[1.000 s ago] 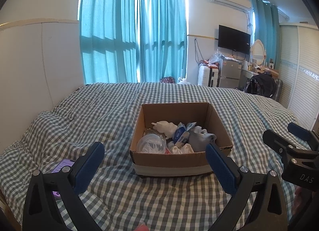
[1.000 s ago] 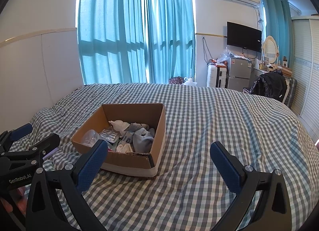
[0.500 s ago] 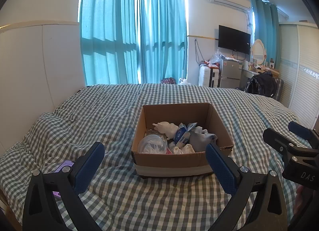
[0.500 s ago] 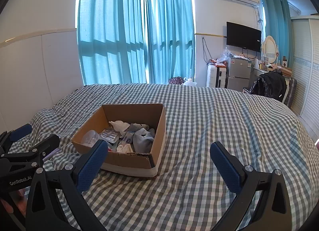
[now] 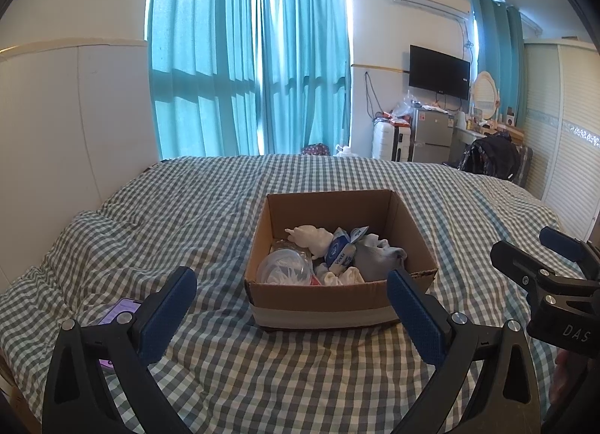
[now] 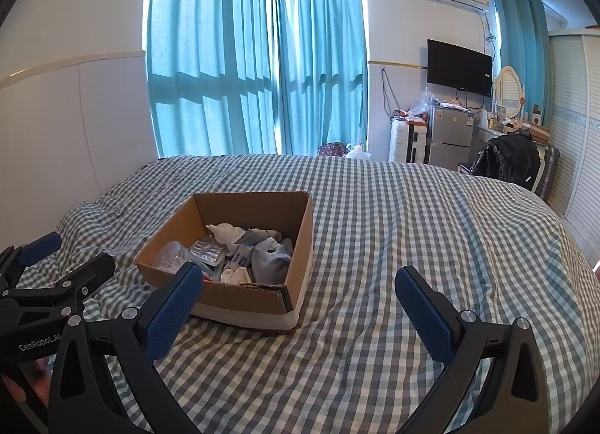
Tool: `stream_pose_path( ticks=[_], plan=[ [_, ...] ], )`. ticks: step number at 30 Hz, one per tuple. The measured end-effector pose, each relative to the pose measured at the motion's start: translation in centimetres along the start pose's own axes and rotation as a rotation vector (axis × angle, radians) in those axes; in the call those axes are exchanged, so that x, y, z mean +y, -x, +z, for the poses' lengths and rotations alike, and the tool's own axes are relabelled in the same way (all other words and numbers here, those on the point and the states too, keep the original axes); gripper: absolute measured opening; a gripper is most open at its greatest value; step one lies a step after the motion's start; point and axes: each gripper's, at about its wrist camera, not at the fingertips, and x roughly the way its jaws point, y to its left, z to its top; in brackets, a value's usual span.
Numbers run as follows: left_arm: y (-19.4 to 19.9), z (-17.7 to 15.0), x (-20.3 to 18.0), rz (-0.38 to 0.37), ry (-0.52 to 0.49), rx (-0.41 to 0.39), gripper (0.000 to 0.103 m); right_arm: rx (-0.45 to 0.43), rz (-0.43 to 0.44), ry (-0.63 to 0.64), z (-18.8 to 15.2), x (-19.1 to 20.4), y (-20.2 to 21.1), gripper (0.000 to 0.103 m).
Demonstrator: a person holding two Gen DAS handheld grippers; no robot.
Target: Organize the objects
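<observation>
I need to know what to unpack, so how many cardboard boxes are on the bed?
1. The cardboard box sits open on the checked bedspread, ahead of the open left gripper. None other shows in either view.

Count, bed surface: 1 cardboard box (image 5: 322, 308), ahead of the left tongs, ahead-left of the right tongs.

Inside box: 1 clear round container (image 5: 283, 268), 1 white figurine (image 5: 309, 236), 1 blue-and-white packet (image 5: 339, 252), 1 grey cloth bundle (image 5: 375, 258), 1 blister pack (image 6: 206, 251). Smaller white items: number unclear.

1 phone (image 5: 120, 309), beside left tongs' left finger.
</observation>
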Motion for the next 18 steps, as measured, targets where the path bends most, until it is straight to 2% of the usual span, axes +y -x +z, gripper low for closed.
stream_pose_path(
  ticks=[18],
  plan=[
    [-0.12,0.02,0.22,0.009,-0.004,-0.009,0.103,0.006,0.004,0.0,-0.21,-0.07,-0.21,0.103]
  ],
)
